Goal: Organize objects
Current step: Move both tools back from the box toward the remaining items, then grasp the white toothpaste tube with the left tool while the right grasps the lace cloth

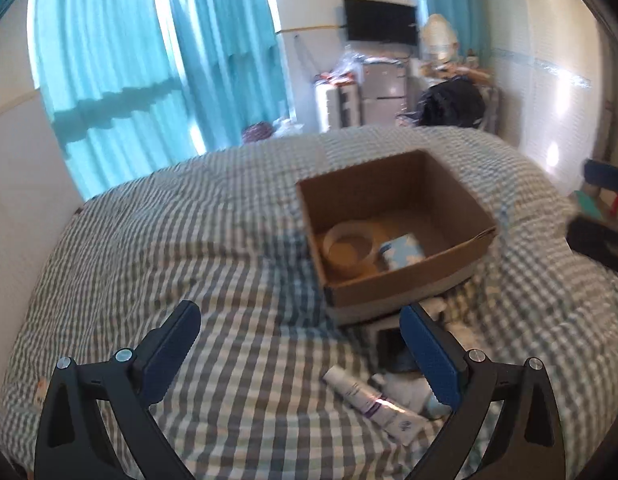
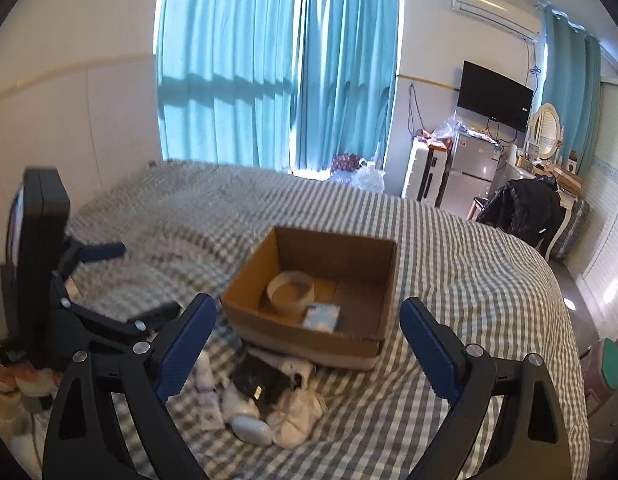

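Left wrist view first: closest to the lens is the left gripper (image 1: 299, 326), fingers spread wide with nothing between them, hanging over the checkered bed (image 1: 149, 248). A white tube (image 1: 369, 404) lies at about 5 o'clock, touching a small white bottle (image 1: 413, 394) just to its right, with a dark thing (image 1: 391, 350) right above that I can't make out. The cardboard box (image 1: 405, 280) sits at roughly 1 o'clock, and inside it are a tape roll (image 1: 349, 246) and a blue-white packet (image 1: 402, 251) side by side.

Right wrist view: the right gripper (image 2: 307, 322) is nearest, fingers also wide apart and empty. The box is dead ahead at 12 o'clock. The pile of loose stuff lies just in front of it, around 7 o'clock, including white socks (image 2: 297, 420) and the dark thing. The left gripper shows at 9 o'clock.
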`<state>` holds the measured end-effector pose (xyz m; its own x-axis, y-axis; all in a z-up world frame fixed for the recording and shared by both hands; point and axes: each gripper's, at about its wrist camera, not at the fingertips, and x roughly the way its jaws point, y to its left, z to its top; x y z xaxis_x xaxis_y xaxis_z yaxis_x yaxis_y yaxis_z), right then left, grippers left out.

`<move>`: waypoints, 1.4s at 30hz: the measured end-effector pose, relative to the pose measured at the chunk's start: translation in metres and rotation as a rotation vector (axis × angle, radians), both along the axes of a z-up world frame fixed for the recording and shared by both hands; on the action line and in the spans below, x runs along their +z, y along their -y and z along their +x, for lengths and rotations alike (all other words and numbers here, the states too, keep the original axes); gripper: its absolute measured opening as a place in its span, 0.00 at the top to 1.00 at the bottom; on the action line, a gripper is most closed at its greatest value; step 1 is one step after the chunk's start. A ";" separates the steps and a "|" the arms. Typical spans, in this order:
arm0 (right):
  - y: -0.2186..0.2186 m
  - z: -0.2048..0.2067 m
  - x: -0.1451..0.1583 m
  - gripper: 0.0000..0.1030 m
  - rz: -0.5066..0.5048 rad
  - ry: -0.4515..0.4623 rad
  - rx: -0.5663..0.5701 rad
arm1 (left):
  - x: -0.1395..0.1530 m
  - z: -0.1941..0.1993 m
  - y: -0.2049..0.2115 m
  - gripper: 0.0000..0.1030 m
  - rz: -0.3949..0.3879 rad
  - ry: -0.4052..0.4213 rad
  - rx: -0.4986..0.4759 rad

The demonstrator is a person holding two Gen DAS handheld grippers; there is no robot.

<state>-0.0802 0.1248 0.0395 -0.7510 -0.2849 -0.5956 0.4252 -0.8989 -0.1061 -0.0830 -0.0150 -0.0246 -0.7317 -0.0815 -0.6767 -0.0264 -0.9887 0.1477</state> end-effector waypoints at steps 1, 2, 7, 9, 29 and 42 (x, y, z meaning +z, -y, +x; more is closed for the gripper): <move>0.000 0.000 -0.015 0.09 0.023 0.021 0.001 | -0.011 -0.002 0.000 0.01 0.007 0.021 0.012; -0.001 -0.002 -0.028 0.09 0.033 0.045 0.001 | -0.023 -0.003 -0.001 0.01 0.022 0.046 0.021; -0.015 -0.024 -0.077 0.09 0.011 0.146 -0.019 | -0.064 -0.008 -0.005 0.01 0.013 0.118 0.060; -0.019 -0.032 -0.090 0.09 -0.002 0.165 -0.026 | -0.076 -0.008 -0.007 0.01 -0.004 0.146 0.049; -0.031 -0.048 -0.134 0.09 -0.109 0.285 -0.046 | -0.136 -0.011 -0.038 0.48 -0.005 0.345 -0.035; -0.010 -0.060 -0.169 0.38 0.016 0.428 -0.018 | -0.115 0.010 -0.031 0.83 0.078 0.284 -0.032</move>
